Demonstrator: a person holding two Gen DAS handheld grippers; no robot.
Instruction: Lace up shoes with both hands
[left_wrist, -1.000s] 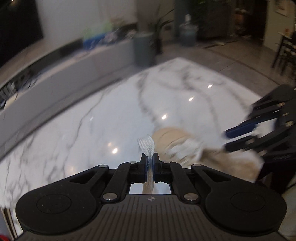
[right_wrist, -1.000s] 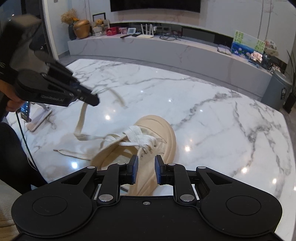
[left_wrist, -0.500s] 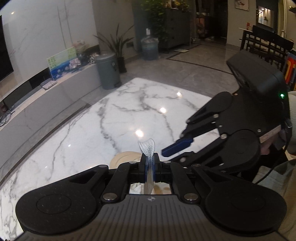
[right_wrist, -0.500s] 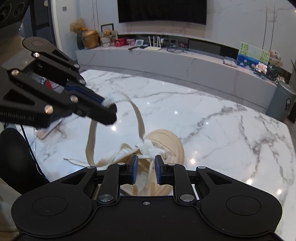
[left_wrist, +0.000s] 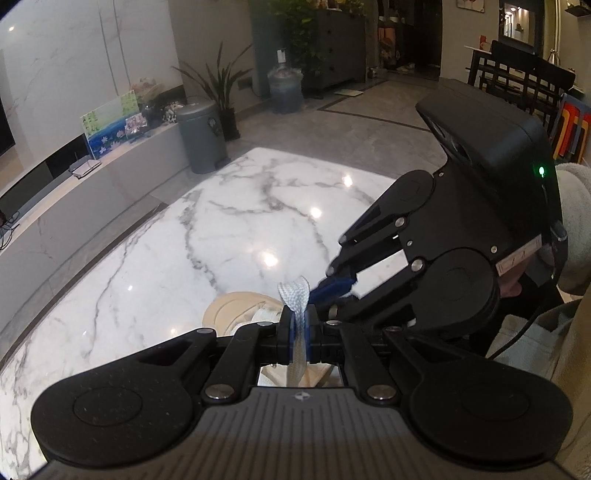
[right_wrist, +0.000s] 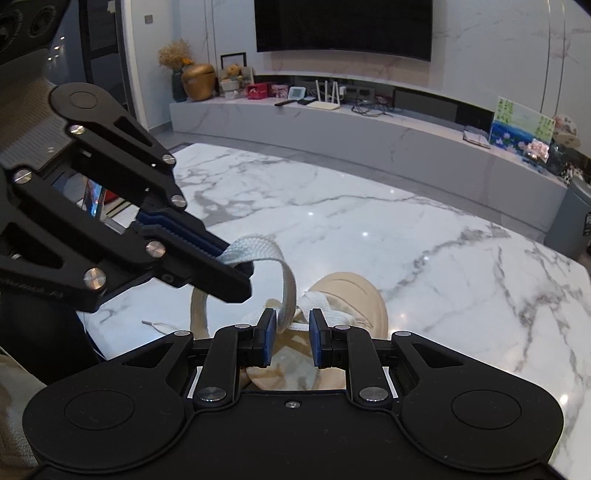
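The beige shoe (right_wrist: 347, 306) sat low in the frame's centre on the marble counter (right_wrist: 424, 236). Its white lace (right_wrist: 258, 247) rose in a loop to the left claw (right_wrist: 236, 269), clenched on it at centre left, probably to keep it taut. The right claw (right_wrist: 291, 338), bottom centre, straddled the hanging strand with a gap visible, closing, not yet pinching.

Shoe (right_wrist: 347, 295) on table (right_wrist: 443, 258), lace (right_wrist: 266, 251) looped above it, left tool (right_wrist: 240, 273) left of right tool (right_wrist: 290, 339)
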